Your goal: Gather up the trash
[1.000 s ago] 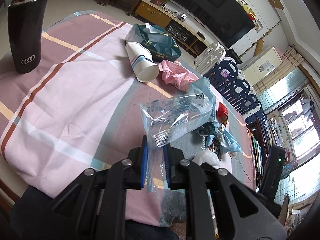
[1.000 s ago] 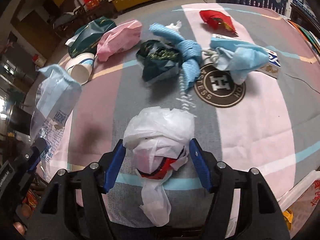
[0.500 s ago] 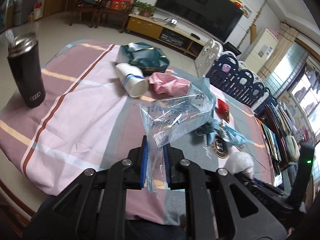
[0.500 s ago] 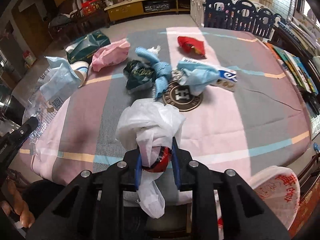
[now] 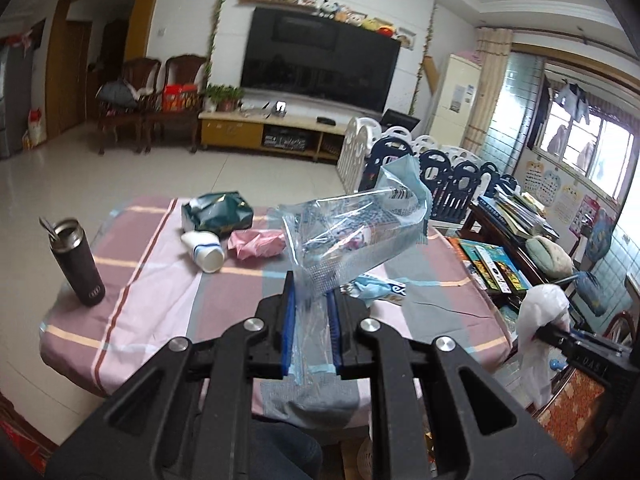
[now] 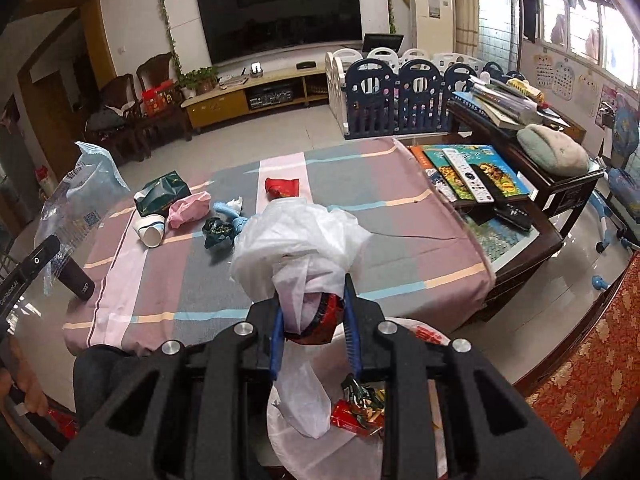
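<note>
My left gripper [image 5: 311, 294] is shut on the lower end of a clear blue plastic wrapper [image 5: 352, 236], held up in the air before the table. My right gripper [image 6: 312, 294] is shut on a crumpled white plastic bag [image 6: 300, 236] with something red inside. It hangs over a white-lined trash bag [image 6: 304, 452] on the floor that holds red wrappers [image 6: 352, 416]. On the striped tablecloth [image 6: 360, 200] lie a green packet [image 6: 162, 192], a pink bag [image 6: 188, 208], a paper cup [image 6: 150, 230], a dark wrapper [image 6: 218, 232] and a red wrapper [image 6: 282, 188].
A black tumbler [image 5: 78, 264] stands near the table's left edge. To the right is a dark side table [image 6: 520, 216] with books and remote controls. A blue and white play fence [image 6: 400, 92] stands behind the table. A red patterned carpet [image 6: 580, 380] covers the floor at right.
My right gripper closed on the white bag and lifted it off the table, back over the trash bag. My left gripper rose and drew back, still holding the wrapper.
</note>
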`<control>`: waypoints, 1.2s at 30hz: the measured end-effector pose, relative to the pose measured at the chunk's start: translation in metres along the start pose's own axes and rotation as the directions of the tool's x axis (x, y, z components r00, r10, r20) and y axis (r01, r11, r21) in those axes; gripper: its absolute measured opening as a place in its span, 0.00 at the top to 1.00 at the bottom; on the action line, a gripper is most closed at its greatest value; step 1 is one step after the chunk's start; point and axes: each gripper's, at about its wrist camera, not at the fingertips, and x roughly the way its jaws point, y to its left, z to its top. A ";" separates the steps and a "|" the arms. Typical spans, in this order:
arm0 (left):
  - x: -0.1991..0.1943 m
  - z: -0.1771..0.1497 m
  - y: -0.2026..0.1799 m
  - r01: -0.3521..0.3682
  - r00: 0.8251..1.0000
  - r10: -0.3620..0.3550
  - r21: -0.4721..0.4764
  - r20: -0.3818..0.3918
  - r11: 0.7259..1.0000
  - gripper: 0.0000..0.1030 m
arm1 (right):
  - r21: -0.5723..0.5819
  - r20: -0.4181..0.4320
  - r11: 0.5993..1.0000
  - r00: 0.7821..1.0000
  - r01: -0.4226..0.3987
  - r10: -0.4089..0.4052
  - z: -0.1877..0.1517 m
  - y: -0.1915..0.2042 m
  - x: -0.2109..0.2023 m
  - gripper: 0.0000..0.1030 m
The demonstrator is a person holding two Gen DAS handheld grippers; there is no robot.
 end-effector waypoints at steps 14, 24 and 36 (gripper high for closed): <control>-0.056 -0.022 -0.096 0.033 0.998 -0.040 0.177 0.038 0.984 0.85 | -0.006 0.114 0.999 0.993 -0.031 0.032 -0.026 -0.043 -0.078 0.75; -0.047 -0.035 -0.114 0.063 0.998 -0.062 0.185 -0.011 0.981 0.85 | 0.048 0.118 0.997 0.992 -0.054 0.048 -0.031 -0.068 -0.079 0.75; -0.038 -0.054 -0.132 0.081 0.996 -0.072 0.228 -0.048 0.970 0.85 | 0.069 0.097 0.996 0.994 -0.053 0.046 -0.038 -0.079 -0.070 0.75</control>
